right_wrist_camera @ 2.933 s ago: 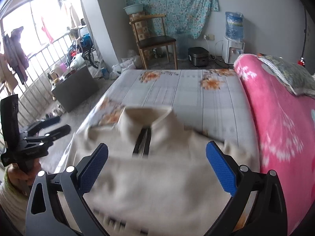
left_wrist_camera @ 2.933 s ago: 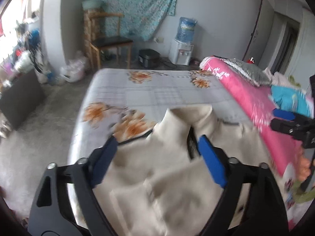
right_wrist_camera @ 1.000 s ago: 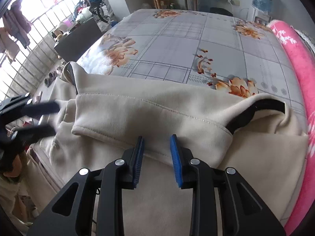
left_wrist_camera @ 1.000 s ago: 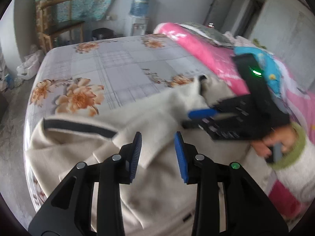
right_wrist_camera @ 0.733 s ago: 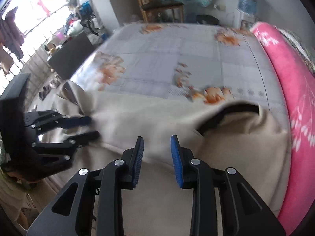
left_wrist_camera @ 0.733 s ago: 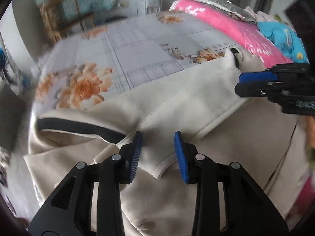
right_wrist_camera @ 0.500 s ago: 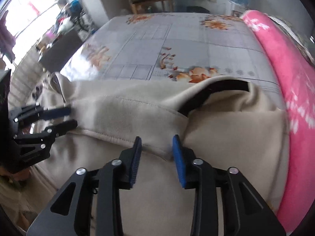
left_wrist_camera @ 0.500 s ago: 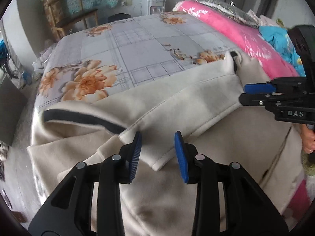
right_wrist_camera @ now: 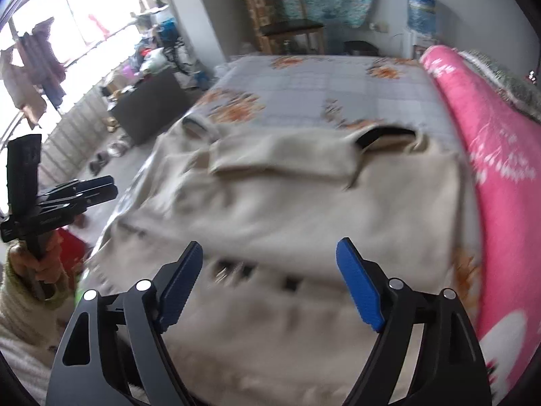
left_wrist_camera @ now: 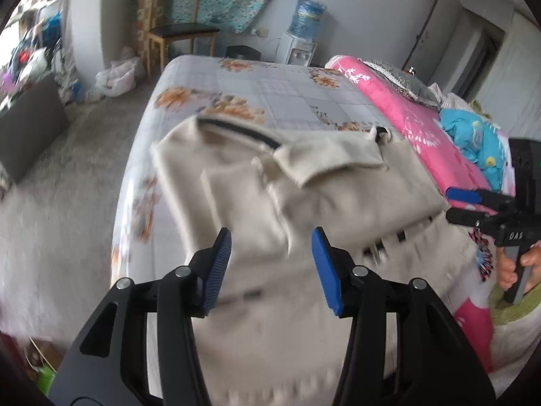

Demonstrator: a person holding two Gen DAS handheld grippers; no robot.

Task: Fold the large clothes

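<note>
Cream jacket [left_wrist_camera: 324, 176] lies on floral bedsheet [left_wrist_camera: 270, 91]. Left gripper [left_wrist_camera: 270, 264] and right gripper [right_wrist_camera: 270, 284] opening, both empty. Right gripper body reads "DAS".

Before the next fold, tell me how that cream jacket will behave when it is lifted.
The cream jacket will probably be floppy: it lies in soft folds on the bed and its near edge droops over the side. It looks thick, so likely heavy enough to sag between two grips. The sleeve folded across the top may slide off if tilted.
</note>
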